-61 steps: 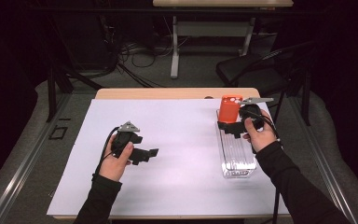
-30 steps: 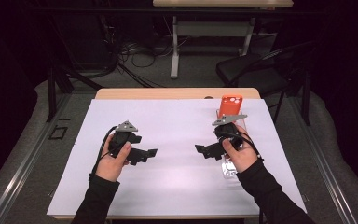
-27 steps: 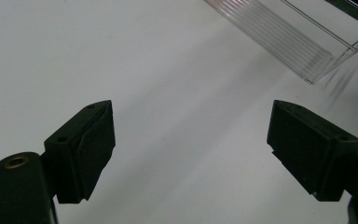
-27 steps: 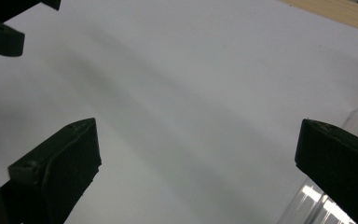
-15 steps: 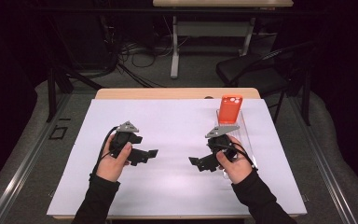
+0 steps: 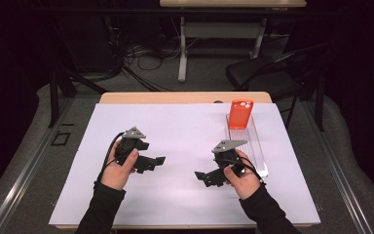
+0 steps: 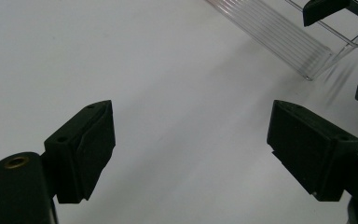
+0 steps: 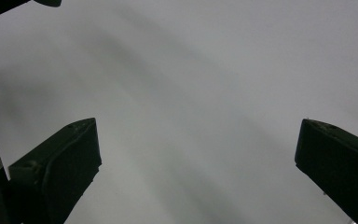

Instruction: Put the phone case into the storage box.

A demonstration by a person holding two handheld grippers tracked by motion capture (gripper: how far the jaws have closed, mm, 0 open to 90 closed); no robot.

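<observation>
White table [image 6: 175, 126]: both tongs agape, empty; orange phone [image 6: 240, 113] upright in clear tray [image 6: 259, 151].

No readable text, labels, brands or numbers anywhere. The orange phone case [image 6: 240, 113], right of centre in the high view, shows only camera cut-outs, no logo legible. The clear tray [image 6: 258, 146] below it is unmarked. The white table cover [image 6: 175, 136] is blank. Black square outline on the floor [image 6: 61, 139], left edge, carries no lettering.
</observation>
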